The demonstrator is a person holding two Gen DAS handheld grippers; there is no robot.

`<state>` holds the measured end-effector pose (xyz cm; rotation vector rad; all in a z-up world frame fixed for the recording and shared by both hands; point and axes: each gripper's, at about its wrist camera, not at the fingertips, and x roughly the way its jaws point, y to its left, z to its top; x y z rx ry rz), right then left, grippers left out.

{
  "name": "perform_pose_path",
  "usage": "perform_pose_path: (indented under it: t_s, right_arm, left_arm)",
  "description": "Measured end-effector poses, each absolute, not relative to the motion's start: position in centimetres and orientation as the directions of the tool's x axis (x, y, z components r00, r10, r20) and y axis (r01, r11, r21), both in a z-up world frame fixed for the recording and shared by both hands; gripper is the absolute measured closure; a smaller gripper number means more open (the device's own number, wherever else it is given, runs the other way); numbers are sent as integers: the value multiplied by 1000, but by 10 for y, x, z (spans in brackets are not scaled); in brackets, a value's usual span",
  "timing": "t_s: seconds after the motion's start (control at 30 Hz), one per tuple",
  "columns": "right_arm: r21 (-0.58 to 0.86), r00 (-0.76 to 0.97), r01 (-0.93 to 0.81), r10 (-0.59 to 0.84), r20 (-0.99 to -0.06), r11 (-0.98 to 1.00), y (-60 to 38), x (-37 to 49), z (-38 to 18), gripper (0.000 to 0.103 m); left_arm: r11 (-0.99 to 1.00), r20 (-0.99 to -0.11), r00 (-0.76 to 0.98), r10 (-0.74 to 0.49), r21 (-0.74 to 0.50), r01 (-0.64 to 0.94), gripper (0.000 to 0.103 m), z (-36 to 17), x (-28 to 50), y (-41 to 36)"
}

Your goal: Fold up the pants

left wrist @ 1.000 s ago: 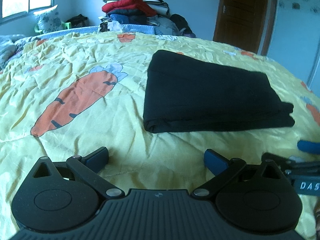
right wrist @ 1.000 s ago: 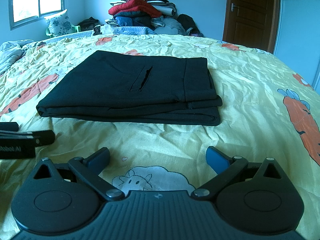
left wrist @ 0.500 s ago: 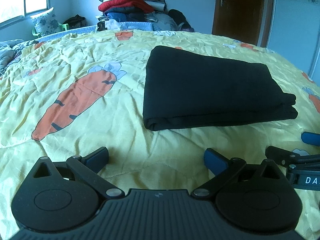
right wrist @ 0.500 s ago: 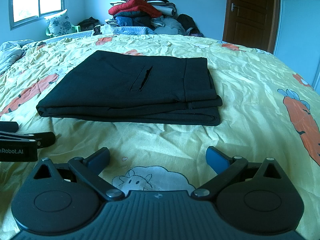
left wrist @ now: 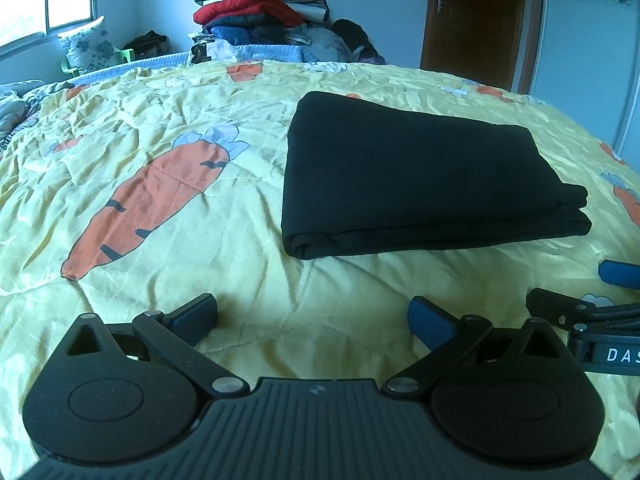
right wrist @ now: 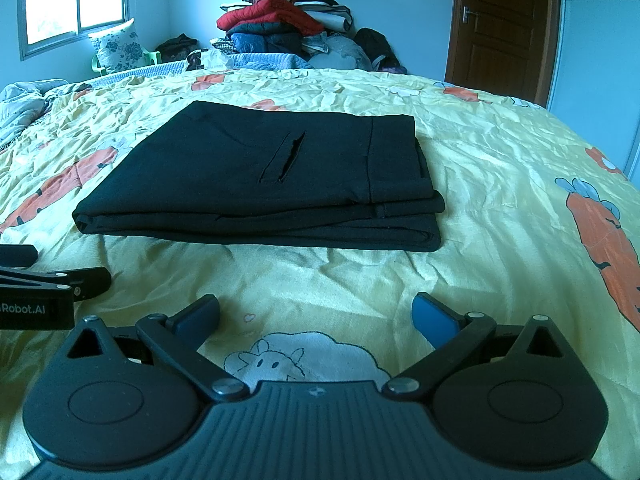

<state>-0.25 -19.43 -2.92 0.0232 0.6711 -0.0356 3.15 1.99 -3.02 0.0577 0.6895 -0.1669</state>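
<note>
Surface: yellow carrot-print quilt (right wrist: 500, 184)
Background: one heap of clothes (right wrist: 288, 28)
Item: one folded black pants (right wrist: 264, 184)
Path: unobstructed
Left gripper (left wrist: 314, 314): fingers wide, empty
Right gripper (right wrist: 316, 314): fingers wide, empty

Black pants (right wrist: 260, 184), folded into a flat rectangle, on the yellow carrot-print bedspread (right wrist: 500, 208).

Black pants (left wrist: 416, 184) lie folded into a flat rectangle on a yellow carrot-print bedspread (left wrist: 256, 280), toward 1 o'clock from the left gripper (left wrist: 314, 314). Its 2 blue-padded fingers (left wrist: 432, 318) are spread wide, empty, just above the cover. The right gripper (left wrist: 592, 300) enters at 3 o'clock. Piled clothes (left wrist: 260, 12) sit at 12 o'clock.
</note>
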Motion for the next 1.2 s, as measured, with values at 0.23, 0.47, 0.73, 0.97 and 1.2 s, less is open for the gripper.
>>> perform_pose_path:
  t_s: [0.23, 0.47, 0.73, 0.97, 1.2]
  right_arm:
    - [10, 783, 41, -25, -622, 999, -194, -3, -29, 0]
    - [10, 783, 40, -26, -622, 999, -194, -3, -29, 0]
    - [10, 783, 40, -25, -622, 999, -194, -3, -29, 0]
    - [10, 783, 41, -25, -622, 999, -194, -3, -29, 0]
    - [10, 783, 40, -25, -622, 999, -193, -3, -29, 0]
  left_arm:
    - [986, -637, 760, -131, 0, 169, 0, -30, 31, 18]
    - [987, -637, 762, -118, 8, 160, 0, -29, 30, 17]
    - [992, -630, 770, -97, -2, 124, 0, -28, 30, 19]
    - [993, -635, 766, -97, -5, 122, 0, -28, 31, 19]
    - [993, -636, 765, -99, -19, 113, 0, -29, 32, 19]
